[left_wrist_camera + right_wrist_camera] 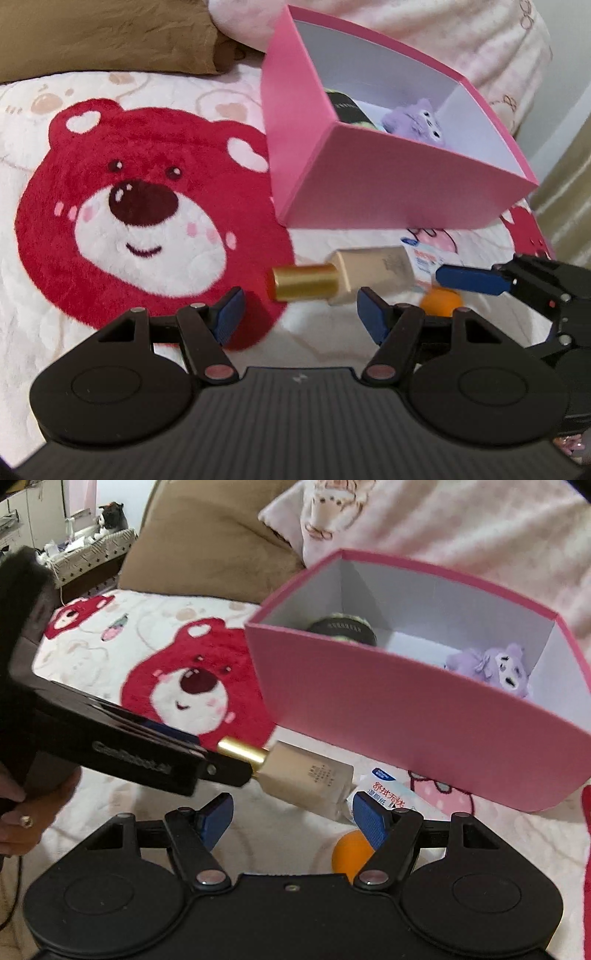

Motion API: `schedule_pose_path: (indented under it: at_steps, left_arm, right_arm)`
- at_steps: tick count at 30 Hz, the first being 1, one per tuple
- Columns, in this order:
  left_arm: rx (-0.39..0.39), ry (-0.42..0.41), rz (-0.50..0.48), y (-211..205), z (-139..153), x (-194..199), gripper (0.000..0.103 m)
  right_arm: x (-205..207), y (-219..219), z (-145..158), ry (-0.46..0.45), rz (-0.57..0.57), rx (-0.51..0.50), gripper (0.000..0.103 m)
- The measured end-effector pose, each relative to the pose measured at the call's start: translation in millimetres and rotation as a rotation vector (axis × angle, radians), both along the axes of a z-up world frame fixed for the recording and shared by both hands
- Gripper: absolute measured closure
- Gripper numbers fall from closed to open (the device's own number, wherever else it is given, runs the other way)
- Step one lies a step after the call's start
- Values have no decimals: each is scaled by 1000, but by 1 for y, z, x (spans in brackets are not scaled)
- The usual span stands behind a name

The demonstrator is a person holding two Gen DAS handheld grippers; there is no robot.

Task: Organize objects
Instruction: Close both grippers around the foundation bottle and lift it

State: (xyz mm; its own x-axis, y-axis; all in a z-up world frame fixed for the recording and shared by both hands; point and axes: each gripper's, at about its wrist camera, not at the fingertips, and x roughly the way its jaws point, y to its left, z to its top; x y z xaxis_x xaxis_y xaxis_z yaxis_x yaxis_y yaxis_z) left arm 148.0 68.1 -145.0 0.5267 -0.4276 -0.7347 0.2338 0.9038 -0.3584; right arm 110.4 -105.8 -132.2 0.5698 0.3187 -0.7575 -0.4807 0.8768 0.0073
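Note:
A beige bottle with a gold cap (343,278) lies on the bed just ahead of my open left gripper (299,312); it also shows in the right wrist view (306,779). An orange ball (441,301) (351,853) and a wet-wipe packet (428,264) (384,788) lie beside it. My right gripper (291,818) is open over the bottle's base and the ball. The open pink box (369,184) (406,720) holds a purple plush (417,120) (495,668) and a dark jar (351,109) (343,629).
The bed cover has a red bear print (140,225) (192,686). A brown pillow (107,37) (210,539) and a pink blanket (443,524) lie behind the box. The left gripper's body (110,746) reaches in from the left.

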Motion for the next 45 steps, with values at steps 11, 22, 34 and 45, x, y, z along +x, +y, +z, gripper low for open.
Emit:
schedule_pose_path:
  at_steps: [11, 22, 34, 45]
  left_arm:
    - [-145, 17, -1, 4, -16, 16, 45]
    - [-170, 55, -11, 12, -12, 12, 53]
    - [-150, 231, -27, 31, -14, 15, 51]
    - [-142, 164, -25, 28, -13, 8, 44]
  right_arm:
    - [18, 17, -21, -21, 19, -65, 23]
    - [10, 32, -27, -97, -18, -154, 28]
    - [-7, 43, -27, -40, 30, -103, 29]
    - [8, 37, -37, 15, -20, -50, 31]
